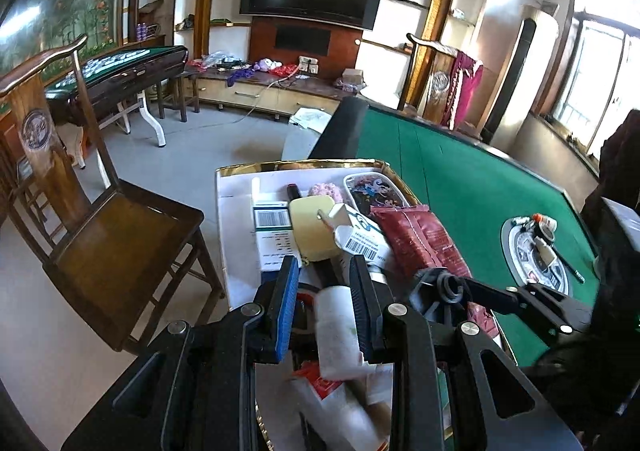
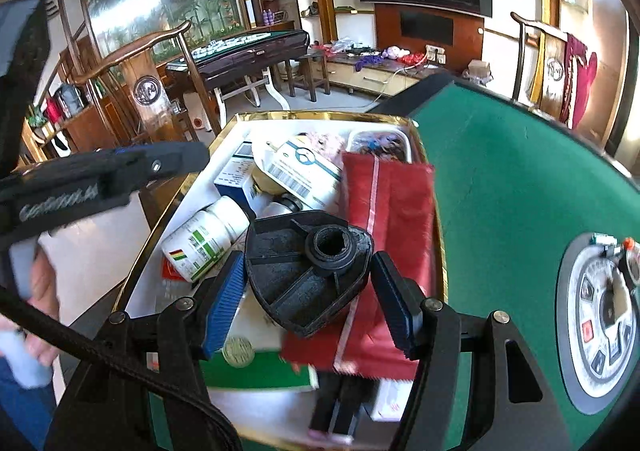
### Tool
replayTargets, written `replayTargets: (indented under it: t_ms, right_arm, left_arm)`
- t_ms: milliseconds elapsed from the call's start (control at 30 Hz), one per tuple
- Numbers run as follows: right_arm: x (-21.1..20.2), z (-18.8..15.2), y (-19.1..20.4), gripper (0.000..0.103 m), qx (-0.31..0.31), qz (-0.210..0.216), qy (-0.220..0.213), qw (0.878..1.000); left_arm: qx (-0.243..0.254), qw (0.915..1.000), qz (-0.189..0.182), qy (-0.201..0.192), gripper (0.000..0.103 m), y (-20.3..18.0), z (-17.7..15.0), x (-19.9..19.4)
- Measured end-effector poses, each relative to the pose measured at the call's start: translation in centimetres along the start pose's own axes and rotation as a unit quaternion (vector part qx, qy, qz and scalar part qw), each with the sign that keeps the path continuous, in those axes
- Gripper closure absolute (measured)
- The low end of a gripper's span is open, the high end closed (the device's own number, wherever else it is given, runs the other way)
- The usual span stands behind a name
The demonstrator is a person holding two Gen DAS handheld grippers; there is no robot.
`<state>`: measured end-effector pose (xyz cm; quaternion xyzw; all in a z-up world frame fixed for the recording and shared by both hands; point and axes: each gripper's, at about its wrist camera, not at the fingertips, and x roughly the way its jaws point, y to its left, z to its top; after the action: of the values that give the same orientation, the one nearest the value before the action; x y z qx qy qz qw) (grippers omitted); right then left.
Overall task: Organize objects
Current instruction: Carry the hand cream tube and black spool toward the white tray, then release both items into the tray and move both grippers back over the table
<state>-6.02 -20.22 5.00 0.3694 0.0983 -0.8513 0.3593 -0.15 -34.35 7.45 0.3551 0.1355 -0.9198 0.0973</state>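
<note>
A gold-rimmed white box (image 1: pixel 296 165) (image 2: pixel 320 115) on the green table holds medicine boxes, a red packet (image 1: pixel 424 239) (image 2: pixel 392 203), a yellow piece (image 1: pixel 312 227) and a white bottle (image 1: pixel 336 335) (image 2: pixel 204 235). My left gripper (image 1: pixel 325 267) (image 2: pixel 176 159) hovers over the box's near-left part. Its jaws stand a little apart and grip nothing; the bottle lies below them in the box. My right gripper (image 2: pixel 310 263) is shut on a black plastic part (image 2: pixel 308 271) (image 1: pixel 440 285) with a round socket. It holds the part above the red packet.
The green felt table (image 1: pixel 460 179) has a round centre panel (image 1: pixel 536 251) (image 2: pixel 600 315) with small items on it. A wooden chair (image 1: pixel 120 235) stands left of the box. A person's hand (image 2: pixel 40 283) holds the left gripper's handle. A second game table stands at the back.
</note>
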Motion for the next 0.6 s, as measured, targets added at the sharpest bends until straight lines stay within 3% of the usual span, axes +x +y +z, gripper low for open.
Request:
replayTargets:
  t_ms: [167, 267, 333, 500, 600]
  right_arm:
    - [0.3, 0.5, 0.8, 0.039, -0.005, 0.011, 0.016, 1.0]
    - [-2.1, -0.2, -0.2, 0.038, -0.01, 0.011, -0.015, 1.0]
    - [-3.5, -0.7, -1.1, 0.031, -0.006, 0.017, -0.028, 0.999]
    - [-7.9, -2.8, -5.3, 0.031, 0.03, 0.031, -0.052, 0.998]
    - [-10.7, -4.2, -9.5, 0.031, 0.06, 0.016, -0.067, 0.996]
  left_arm:
    - [0.001, 1.0, -0.003, -0.004, 0.081, 0.0, -0.6, -1.2]
    - [0.015, 0.9998, -0.004, -0.009, 0.081, -1.1, -0.9, -2.0]
    - [0.024, 0.9996, -0.012, -0.011, 0.081, -2.3, -0.9, -2.4]
    - [0.051, 0.9979, -0.04, -0.006, 0.08, -6.4, -1.3, -2.9]
    - [0.072, 0.9952, -0.066, 0.005, 0.08, -10.1, -1.9, -3.0]
